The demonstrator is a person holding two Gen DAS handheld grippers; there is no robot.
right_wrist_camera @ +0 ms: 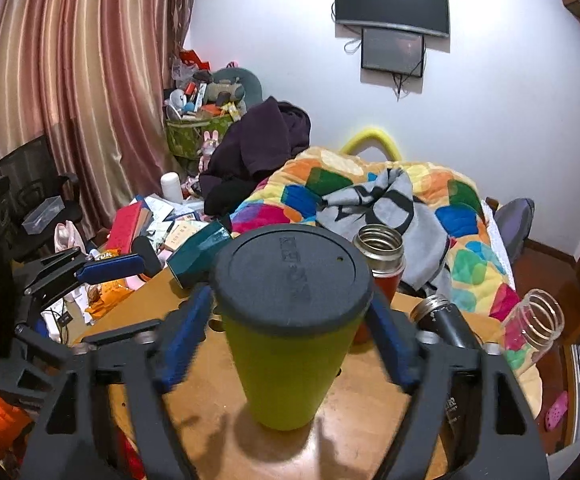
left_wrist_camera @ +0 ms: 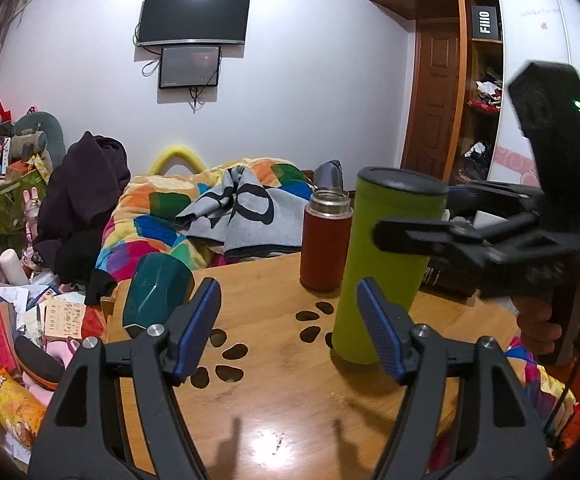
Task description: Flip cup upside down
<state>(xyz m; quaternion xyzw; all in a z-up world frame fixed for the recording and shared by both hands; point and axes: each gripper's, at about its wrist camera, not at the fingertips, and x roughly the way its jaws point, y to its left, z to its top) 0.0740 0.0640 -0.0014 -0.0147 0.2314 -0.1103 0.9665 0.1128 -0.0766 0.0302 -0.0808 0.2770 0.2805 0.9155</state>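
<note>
One green cup [right_wrist_camera: 290,344], three flasks.

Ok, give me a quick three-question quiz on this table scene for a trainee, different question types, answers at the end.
1. True or false: the green cup stands on the table.
2. Which gripper straddles the green cup: A left gripper, B right gripper?
3. Fill in: the teal cup lies on its ____.

Key: 1 true. 2 B, with jaws open, not yet closed on it. 3 side.
</note>
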